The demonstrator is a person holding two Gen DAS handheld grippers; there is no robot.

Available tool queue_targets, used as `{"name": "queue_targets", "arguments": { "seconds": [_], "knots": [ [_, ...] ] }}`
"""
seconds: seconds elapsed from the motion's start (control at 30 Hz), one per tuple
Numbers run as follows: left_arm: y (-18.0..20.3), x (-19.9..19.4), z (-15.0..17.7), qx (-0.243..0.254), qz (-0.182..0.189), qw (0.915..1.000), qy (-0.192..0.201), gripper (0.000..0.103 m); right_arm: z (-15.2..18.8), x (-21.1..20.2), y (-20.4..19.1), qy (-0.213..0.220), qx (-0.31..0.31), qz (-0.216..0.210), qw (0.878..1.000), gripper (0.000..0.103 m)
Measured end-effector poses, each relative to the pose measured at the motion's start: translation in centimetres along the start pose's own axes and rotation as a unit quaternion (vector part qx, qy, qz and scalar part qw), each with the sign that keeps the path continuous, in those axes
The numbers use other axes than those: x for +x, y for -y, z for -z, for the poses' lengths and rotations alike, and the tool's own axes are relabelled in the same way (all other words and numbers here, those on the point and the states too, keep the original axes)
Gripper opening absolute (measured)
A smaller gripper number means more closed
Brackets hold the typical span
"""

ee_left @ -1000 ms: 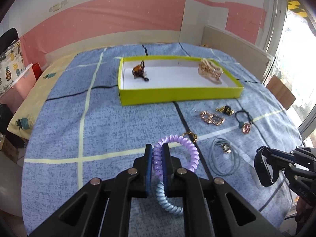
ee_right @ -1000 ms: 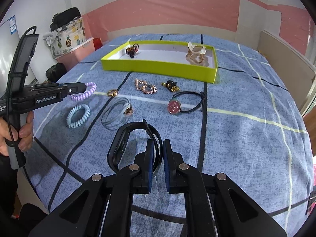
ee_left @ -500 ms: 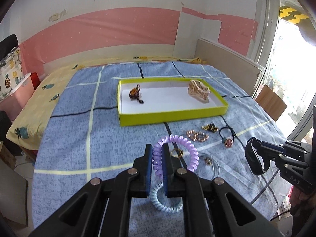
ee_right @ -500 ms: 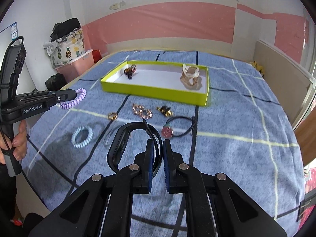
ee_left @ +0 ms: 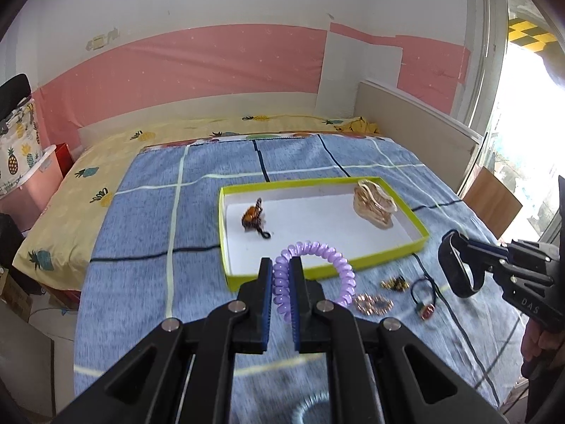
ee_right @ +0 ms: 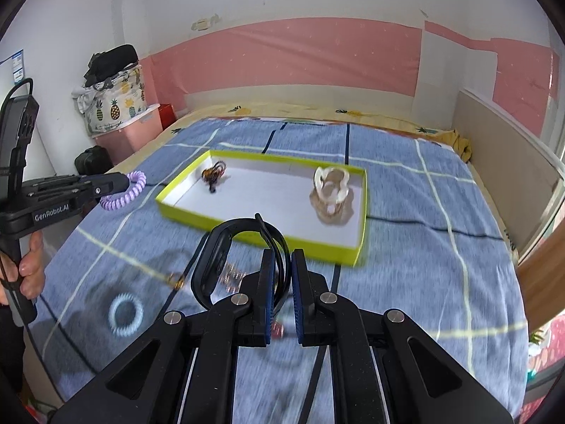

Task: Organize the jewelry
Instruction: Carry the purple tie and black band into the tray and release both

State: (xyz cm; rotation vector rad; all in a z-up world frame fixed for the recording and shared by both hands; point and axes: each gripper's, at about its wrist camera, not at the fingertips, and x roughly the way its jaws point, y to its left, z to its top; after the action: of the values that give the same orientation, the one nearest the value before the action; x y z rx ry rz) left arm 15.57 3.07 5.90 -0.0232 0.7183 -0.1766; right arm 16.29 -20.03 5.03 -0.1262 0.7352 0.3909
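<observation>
At lower centre of the left wrist view, the left tongs (ee_left: 281,277) pinch a purple spiral hair tie (ee_left: 317,268) by its near side, so the loop hangs free above the bed (ee_left: 141,219). The right tongs (ee_right: 282,268) are pressed together on the strap of a black wristband (ee_right: 226,251), held clear of the blanket. Both point toward the yellow-green tray (ee_left: 226,243) at mid-frame, apparently the collecting place, where a brown hair clip (ee_left: 252,216) and a beige claw clip (ee_left: 374,205) already lie. A gold bracelet (ee_left: 373,304) and a black hair tie with charm (ee_left: 423,295) wait at lower right.
</observation>
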Motion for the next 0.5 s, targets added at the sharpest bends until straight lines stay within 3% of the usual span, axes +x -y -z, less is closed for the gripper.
{"name": "queue_targets", "arguments": {
  "seconds": [0.5],
  "knots": [
    [-2.0, 7.6, -2.0, -0.007, -0.003, 0.9995, -0.031, 0.009, -6.4, 9.2, 0.6, -0.026, -0.003, -0.004, 1.000, 0.009]
  ]
}}
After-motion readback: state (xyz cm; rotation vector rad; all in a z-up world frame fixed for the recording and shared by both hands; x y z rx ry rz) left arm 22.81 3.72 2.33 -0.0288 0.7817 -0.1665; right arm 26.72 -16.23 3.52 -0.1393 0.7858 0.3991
